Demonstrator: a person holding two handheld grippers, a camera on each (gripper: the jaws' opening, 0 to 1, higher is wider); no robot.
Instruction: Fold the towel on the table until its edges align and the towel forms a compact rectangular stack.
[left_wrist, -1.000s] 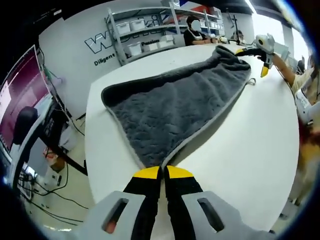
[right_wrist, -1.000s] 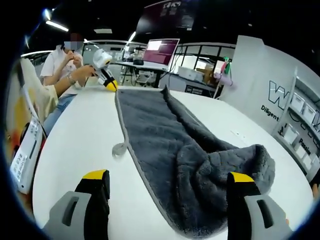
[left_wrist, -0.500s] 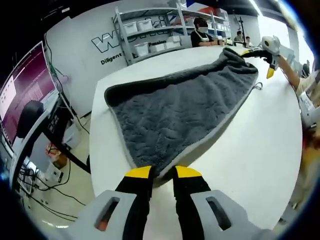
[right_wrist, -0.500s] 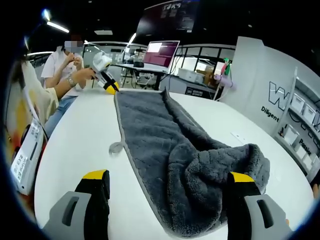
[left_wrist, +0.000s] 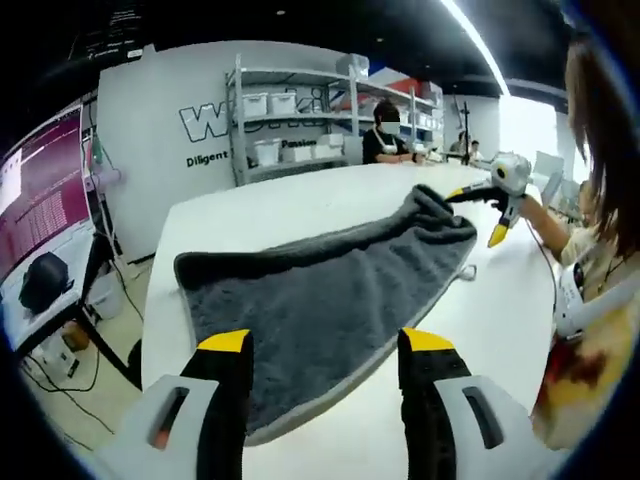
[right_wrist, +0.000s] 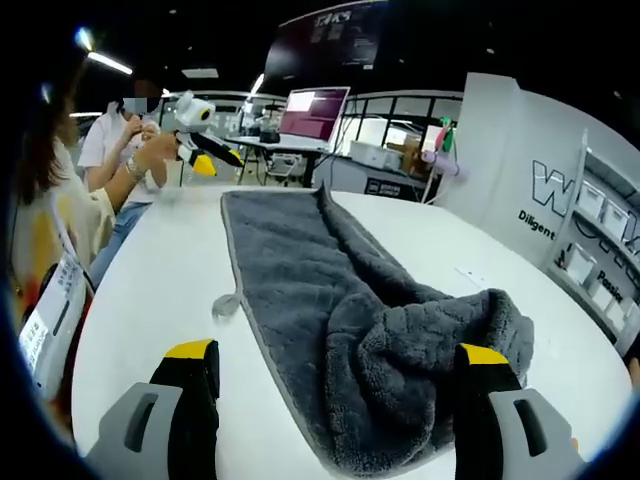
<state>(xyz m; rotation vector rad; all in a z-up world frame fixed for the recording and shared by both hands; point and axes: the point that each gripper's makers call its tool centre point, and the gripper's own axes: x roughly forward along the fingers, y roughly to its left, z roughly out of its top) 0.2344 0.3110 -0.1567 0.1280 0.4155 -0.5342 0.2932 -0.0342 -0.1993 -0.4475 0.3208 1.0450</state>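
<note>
- Left gripper view, nearest: the left gripper (left_wrist: 325, 350) has its yellow-tipped jaws spread wide and holds nothing; the near edge of the grey towel (left_wrist: 320, 290) lies between and just ahead of the tips.
- Beyond the tips the towel spreads flat over the white table (left_wrist: 250, 215), its pale hem running along the right side, and it narrows to a bunched end far off at the upper right.
- At that far end the other gripper comes in from the right, just beside the bunched towel; a small hanging loop (left_wrist: 467, 271) lies on the table beside the hem there.
- Farther back stand shelves (left_wrist: 300, 110) with bins against a white wall, a person seated behind the table, and a monitor (left_wrist: 40, 190) at the left.
- Right gripper view, nearest: the right gripper (right_wrist: 335, 365) is likewise wide open and grips nothing; the crumpled, heaped end of the towel (right_wrist: 400, 340) sits between its jaws, towards the right one.
- From that heap the towel runs away as a long strip across the table (right_wrist: 140, 290), with a raised fold along its right side and the loop (right_wrist: 225, 305) at its left hem.
- At the far end the left gripper (right_wrist: 205, 160) is held above the table near the towel's far corner, in a person's hand (right_wrist: 155, 150).
- Behind it are desks and a lit monitor (right_wrist: 315, 108).
</note>
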